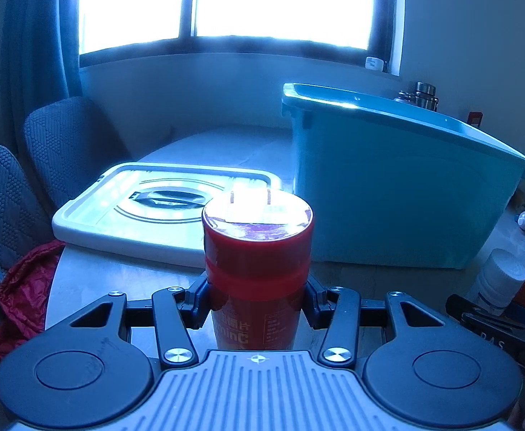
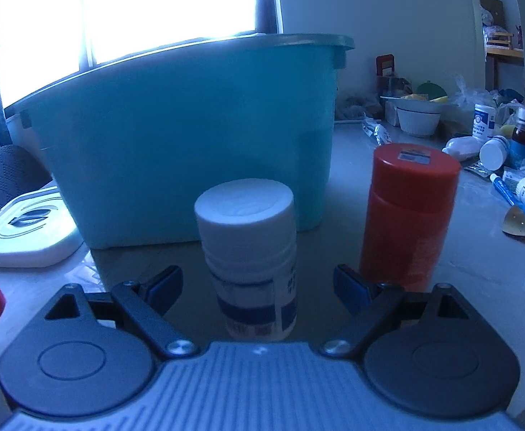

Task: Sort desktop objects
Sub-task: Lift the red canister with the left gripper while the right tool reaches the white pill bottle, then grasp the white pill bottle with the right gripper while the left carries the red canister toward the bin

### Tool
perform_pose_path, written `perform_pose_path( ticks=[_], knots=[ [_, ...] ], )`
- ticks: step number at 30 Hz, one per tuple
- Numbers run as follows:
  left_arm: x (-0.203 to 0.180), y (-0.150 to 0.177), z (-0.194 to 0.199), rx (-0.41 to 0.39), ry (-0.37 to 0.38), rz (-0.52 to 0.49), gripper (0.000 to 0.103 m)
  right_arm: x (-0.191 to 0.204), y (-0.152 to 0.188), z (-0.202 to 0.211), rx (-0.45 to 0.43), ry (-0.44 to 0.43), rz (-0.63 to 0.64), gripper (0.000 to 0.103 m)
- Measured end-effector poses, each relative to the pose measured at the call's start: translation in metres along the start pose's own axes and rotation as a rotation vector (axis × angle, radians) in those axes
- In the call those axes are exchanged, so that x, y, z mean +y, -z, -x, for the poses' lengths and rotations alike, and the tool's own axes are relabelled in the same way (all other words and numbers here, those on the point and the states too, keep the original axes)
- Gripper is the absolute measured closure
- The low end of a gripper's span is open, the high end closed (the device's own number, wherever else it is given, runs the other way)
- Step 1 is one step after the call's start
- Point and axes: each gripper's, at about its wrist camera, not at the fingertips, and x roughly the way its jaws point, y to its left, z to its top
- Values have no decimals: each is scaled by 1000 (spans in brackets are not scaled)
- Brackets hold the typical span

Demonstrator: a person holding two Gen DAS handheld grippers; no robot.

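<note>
My left gripper [image 1: 257,303] is shut on a red vitamin C bottle [image 1: 257,251], upright, held by its body below the cap. A teal storage bin [image 1: 388,183] stands just behind and to the right; it also shows in the right wrist view [image 2: 190,136]. My right gripper [image 2: 258,287] is open, its fingers on either side of a white pill bottle [image 2: 249,251] that stands on the table, not touching it. A second red bottle [image 2: 409,215] stands to the right of the white one.
The bin's white lid [image 1: 147,208] lies flat to the left of the bin. Grey chairs [image 1: 57,143] and a red bag [image 1: 25,298] are at the left. Several medicine bottles, tubes and a white bowl [image 2: 417,118] clutter the table at the right.
</note>
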Motion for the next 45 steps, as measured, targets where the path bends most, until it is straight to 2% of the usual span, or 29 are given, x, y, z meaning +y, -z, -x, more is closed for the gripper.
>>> perform_pose_path(
  ticks=[8, 9, 10, 11, 19, 27, 34, 45],
  knots=[
    [-4, -5, -3, 1, -14, 10, 53, -1, -6, -19, 20, -15, -4, 13],
    [-4, -6, -3, 2, -16, 13, 53, 0, -6, -21, 24, -17, 7, 21],
    [-4, -6, -4, 4, -17, 16, 53, 0, -6, -23, 27, -19, 19, 33],
    [-4, -6, -4, 4, -19, 18, 53, 1, -6, -25, 39, -31, 34, 54],
    [-2, -17, 6, 25, -38, 29, 53, 5, -13, -14, 66, -76, 74, 54],
    [-3, -37, 33, 36, -39, 21, 53, 10, -36, 24, 70, -114, 106, 54],
    [-5, -55, 68, 2, -30, 13, 53, 12, -55, 61, 41, -144, 117, 54],
    [-15, -87, 116, -64, 13, -3, 53, 13, -90, 112, -55, -147, 117, 54]
  ],
)
